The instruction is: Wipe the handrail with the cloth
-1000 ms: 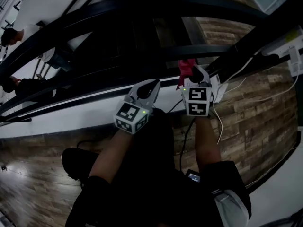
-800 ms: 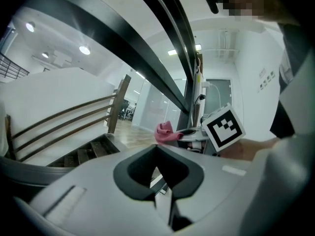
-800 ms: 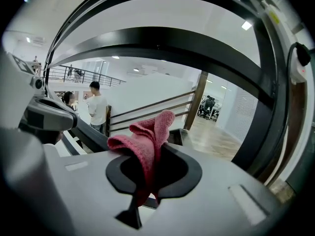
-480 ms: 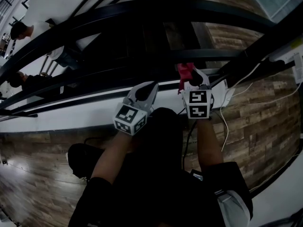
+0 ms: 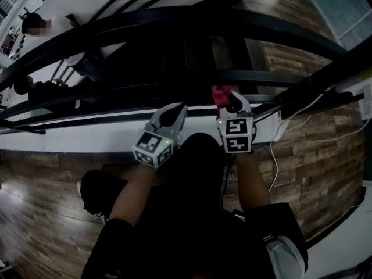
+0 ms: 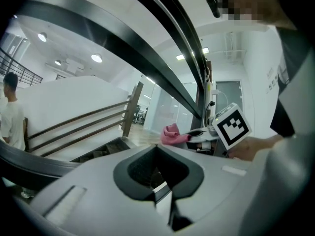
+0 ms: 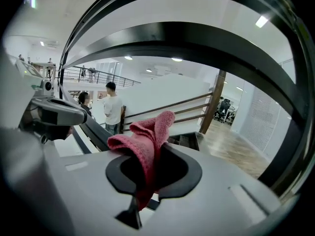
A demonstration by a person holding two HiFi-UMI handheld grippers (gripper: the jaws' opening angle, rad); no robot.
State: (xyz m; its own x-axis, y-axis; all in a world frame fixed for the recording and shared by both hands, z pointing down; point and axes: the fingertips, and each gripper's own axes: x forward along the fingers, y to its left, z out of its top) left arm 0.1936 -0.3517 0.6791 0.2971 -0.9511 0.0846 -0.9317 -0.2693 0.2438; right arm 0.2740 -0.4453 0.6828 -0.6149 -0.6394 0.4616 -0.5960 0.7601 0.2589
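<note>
The black handrail [image 5: 174, 19] arcs across the top of the head view, with lower black rails [image 5: 116, 95] beneath it. My right gripper [image 5: 231, 100] is shut on a pink-red cloth [image 5: 220, 93], which sticks out from its tip close to the lower rails. In the right gripper view the cloth [image 7: 146, 134] is folded and pinched between the jaws of my right gripper [image 7: 147, 183], under the dark handrail [image 7: 197, 41]. My left gripper [image 5: 176, 111] hangs just left of it, shut and holding nothing. From my left gripper [image 6: 158, 181], the handrail [image 6: 123, 50] passes overhead and the cloth [image 6: 172, 133] shows ahead.
A white ledge [image 5: 58, 139] runs below the rails over the wood floor [image 5: 35, 214]. A white power strip with cables [image 5: 282, 124] lies at the right. People stand on the level below [image 7: 112, 109]. A dark shoe [image 5: 93, 189] rests on the floor.
Both grippers have drifted a little left and lower in the head view, staying side by side. The cloth remains clamped in the right gripper; the left stays shut.
</note>
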